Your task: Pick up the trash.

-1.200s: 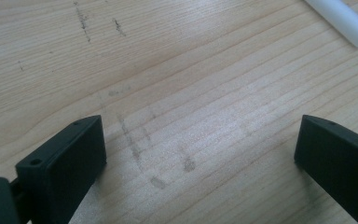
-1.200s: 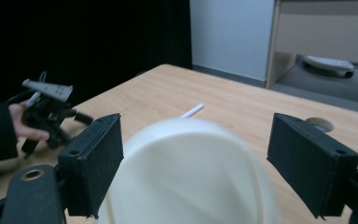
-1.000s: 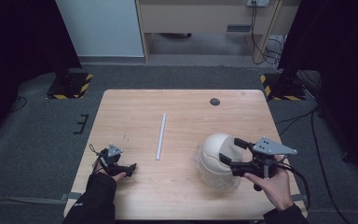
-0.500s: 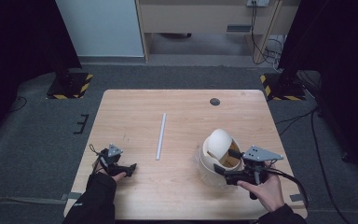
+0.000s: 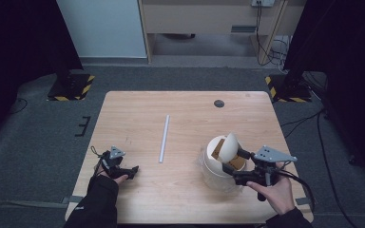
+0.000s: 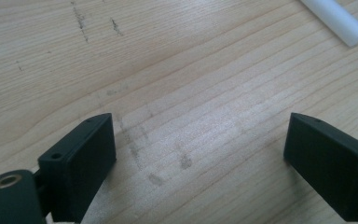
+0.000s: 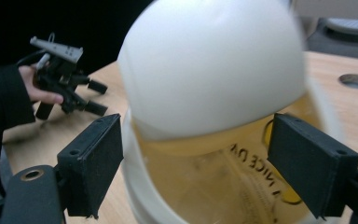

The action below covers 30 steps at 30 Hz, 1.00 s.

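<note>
The wooden worktop [image 5: 190, 123] carries everything here. Largest on it is a clear plastic container [image 5: 218, 172] with a yellowish inside, lying right in front of the right gripper [image 5: 230, 173], its white domed lid [image 5: 229, 147] tipped up on edge above the opening. In the right gripper view the lid [image 7: 214, 65] sits between and just above the two jaws, and the container [image 7: 223, 186] with dark printed lettering lies between them. The jaws stand wide to either side of it with gaps showing, so they do not press on it; the picture is blurred there.

A thin white rod [image 5: 164, 137] lies along the middle of the worktop, well apart from the right gripper and ahead and to the right of the left gripper [image 5: 132, 171]; its end [image 6: 335, 18] shows beyond that gripper's jaws.

The left gripper rests low at the near left edge, held in a hand in a dark sleeve. Its jaws have just been closing a little, yet stand widely parted over bare wood, with nothing between them.

A small round hole [image 5: 219, 103] lies far beyond both.
</note>
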{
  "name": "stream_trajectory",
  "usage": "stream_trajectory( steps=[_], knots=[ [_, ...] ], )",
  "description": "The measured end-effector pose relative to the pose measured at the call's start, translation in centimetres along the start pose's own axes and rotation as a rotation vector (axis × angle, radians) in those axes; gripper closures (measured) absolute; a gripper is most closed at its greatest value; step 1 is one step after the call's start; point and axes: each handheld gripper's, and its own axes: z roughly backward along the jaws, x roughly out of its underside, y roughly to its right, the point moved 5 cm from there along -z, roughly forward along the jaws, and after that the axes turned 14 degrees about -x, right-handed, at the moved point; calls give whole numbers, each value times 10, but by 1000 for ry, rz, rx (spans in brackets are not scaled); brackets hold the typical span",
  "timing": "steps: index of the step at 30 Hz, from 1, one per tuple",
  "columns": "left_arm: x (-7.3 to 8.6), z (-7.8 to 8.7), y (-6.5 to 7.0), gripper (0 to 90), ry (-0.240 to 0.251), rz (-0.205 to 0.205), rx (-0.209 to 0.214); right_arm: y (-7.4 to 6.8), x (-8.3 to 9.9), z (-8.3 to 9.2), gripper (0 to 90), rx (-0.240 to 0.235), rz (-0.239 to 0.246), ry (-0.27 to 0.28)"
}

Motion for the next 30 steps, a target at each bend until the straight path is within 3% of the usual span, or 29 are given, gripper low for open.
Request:
stream_trajectory(
  steps=[10, 14, 19, 23, 27, 30],
  knots=[
    [-3, 5, 0, 168, -7, 18, 14, 17, -23, 34, 175, 55, -19, 112],
    [-7, 8, 0, 190, 12, 26, 14, 32, -28, 46, 169, 136, -23, 171],
    [-15, 14, 1, 221, 57, 52, 17, 60, -20, 56, 158, 268, -51, 206],
    [-24, 19, 0, 249, 101, 71, 27, 83, -7, 60, 155, 322, -103, 180],
    [-31, 23, 1, 275, 140, 94, 37, 102, 10, 59, 155, 375, -117, 134],
    [-39, 24, 3, 279, 177, 66, 20, 114, 21, 57, 154, 405, -131, 109]
  ],
)
